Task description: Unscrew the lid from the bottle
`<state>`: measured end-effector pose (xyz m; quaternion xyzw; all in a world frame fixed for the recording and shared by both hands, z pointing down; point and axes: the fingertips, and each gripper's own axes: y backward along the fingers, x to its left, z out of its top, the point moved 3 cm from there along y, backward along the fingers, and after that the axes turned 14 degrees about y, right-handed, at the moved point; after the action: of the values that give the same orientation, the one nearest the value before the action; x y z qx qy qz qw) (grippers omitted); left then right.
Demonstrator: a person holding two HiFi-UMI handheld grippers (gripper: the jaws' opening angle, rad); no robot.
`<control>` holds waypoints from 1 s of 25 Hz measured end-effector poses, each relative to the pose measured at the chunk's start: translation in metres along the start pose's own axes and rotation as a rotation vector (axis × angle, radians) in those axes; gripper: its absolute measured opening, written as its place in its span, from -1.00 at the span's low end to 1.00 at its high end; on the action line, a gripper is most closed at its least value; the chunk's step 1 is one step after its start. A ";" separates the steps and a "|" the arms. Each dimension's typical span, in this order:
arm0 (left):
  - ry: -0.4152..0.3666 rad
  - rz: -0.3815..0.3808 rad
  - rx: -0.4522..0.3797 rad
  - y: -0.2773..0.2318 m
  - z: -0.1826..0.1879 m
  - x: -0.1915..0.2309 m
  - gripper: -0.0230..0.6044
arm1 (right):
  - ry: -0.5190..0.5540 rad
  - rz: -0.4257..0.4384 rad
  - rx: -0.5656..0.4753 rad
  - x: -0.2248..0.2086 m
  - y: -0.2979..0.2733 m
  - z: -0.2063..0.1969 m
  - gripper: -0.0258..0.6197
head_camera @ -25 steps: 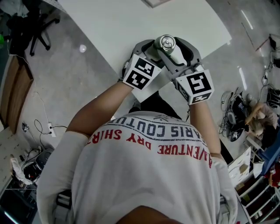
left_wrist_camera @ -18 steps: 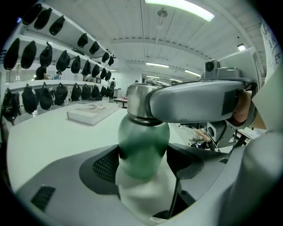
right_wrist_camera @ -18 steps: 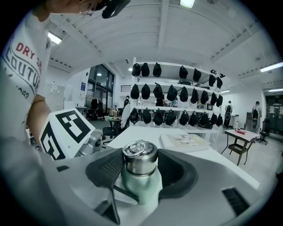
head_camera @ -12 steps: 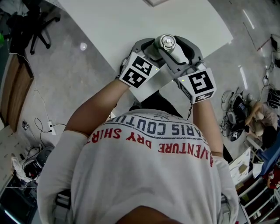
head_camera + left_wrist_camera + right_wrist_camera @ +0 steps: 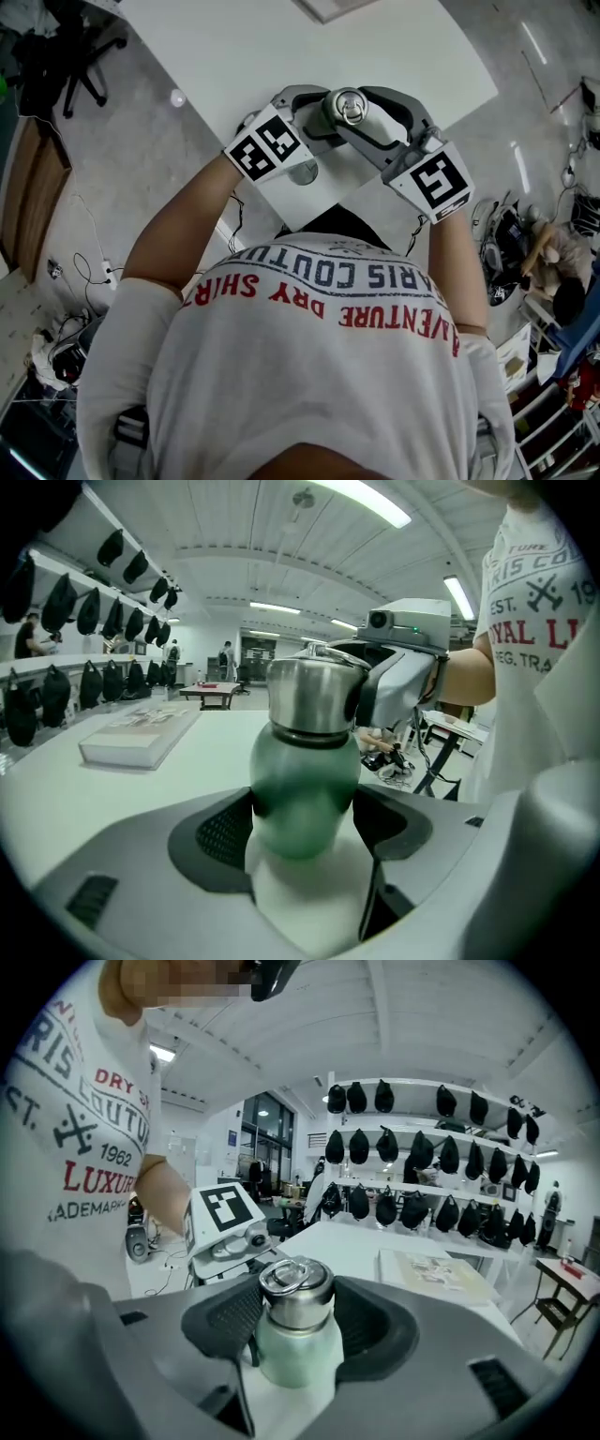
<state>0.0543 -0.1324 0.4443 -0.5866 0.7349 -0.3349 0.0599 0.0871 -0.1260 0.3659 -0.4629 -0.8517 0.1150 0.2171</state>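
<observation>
A green bottle (image 5: pixel 305 789) with a steel lid (image 5: pixel 349 106) is held upright over the near edge of the white table (image 5: pixel 234 47). My left gripper (image 5: pixel 305 832) is shut on the green body, pads pressing both sides just under the lid (image 5: pixel 312 696). My right gripper (image 5: pixel 295 1321) comes from the other side and is shut on the steel lid (image 5: pixel 295 1293), which has a ring on top. The head view shows the left gripper (image 5: pixel 323 117) and the right gripper (image 5: pixel 370 108) meeting at the bottle. The bottle's base is hidden.
A flat white book (image 5: pixel 141 733) lies farther back on the table. An office chair (image 5: pixel 80 56) stands on the floor at the left. Cables and clutter (image 5: pixel 506 244) lie on the floor at the right. The person's torso is close behind the grippers.
The left gripper's marker cube has swung to the left and slightly up, and the right one has shifted a little right. The bottle stays held between both, slightly farther left.
</observation>
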 end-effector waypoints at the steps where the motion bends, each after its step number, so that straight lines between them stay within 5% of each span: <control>1: -0.018 -0.023 0.014 0.000 0.000 0.001 0.20 | 0.016 0.027 -0.001 0.000 -0.001 0.000 -0.18; 15: -0.255 -0.314 0.216 -0.002 0.004 0.005 0.20 | 0.221 0.361 0.009 -0.004 -0.002 0.005 -0.18; 20: -0.284 -0.352 0.252 0.001 0.004 0.008 0.20 | 0.236 0.390 0.007 -0.004 -0.006 0.008 -0.18; 25: -0.248 -0.335 0.210 0.000 0.003 0.006 0.20 | 0.142 0.365 -0.004 -0.003 -0.004 0.008 -0.16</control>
<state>0.0539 -0.1396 0.4437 -0.7275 0.5756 -0.3402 0.1537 0.0818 -0.1302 0.3592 -0.6171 -0.7363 0.1178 0.2512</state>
